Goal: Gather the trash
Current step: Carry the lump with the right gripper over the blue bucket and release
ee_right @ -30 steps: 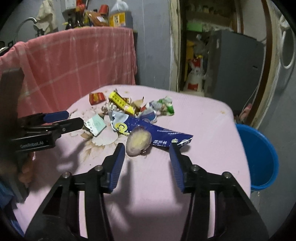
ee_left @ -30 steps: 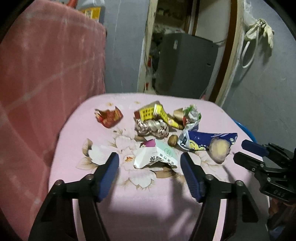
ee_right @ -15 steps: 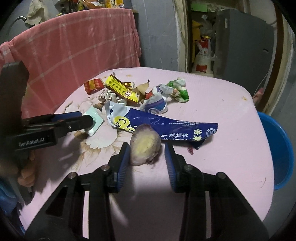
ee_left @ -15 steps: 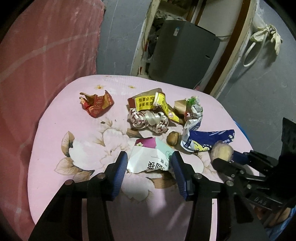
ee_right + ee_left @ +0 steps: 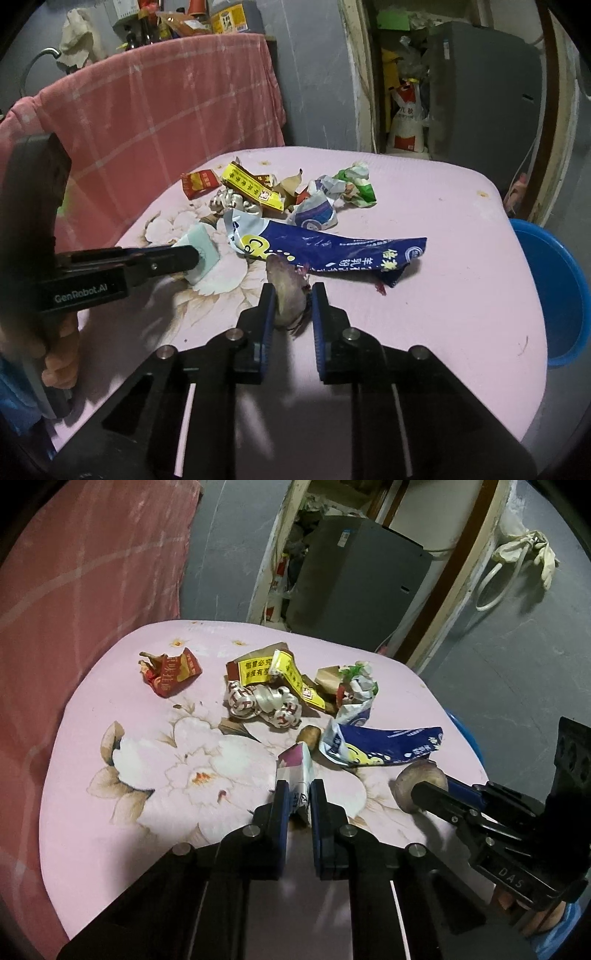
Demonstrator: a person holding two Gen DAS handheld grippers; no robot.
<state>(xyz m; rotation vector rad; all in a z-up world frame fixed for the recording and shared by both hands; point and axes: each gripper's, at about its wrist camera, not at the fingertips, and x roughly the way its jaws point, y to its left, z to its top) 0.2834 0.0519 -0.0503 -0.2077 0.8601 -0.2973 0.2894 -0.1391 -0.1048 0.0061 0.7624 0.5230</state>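
Note:
My left gripper (image 5: pixel 297 794) is shut on a white paper carton (image 5: pixel 295 771), squeezed flat between the pads; it also shows in the right wrist view (image 5: pixel 201 249). My right gripper (image 5: pixel 291 299) is shut on a brown root vegetable piece (image 5: pixel 290 295), seen from the side in the left wrist view (image 5: pixel 417 782). Other trash lies beyond on the pink floral table (image 5: pixel 147 775): a blue wrapper (image 5: pixel 325 249), a yellow box (image 5: pixel 280 672), a red wrapper (image 5: pixel 170 670), a white ribbon wrapper (image 5: pixel 262 705), a green-white crumpled wrapper (image 5: pixel 356 182).
A blue bin (image 5: pixel 554 288) stands by the table's right edge. A pink cloth (image 5: pixel 147 110) hangs behind the table on the left. A grey cabinet (image 5: pixel 354 576) and a white sack (image 5: pixel 408 125) stand in the doorway beyond.
Both grippers moved forward and closed: the left onto the white carton, folding it upright, the right onto the brown vegetable piece.

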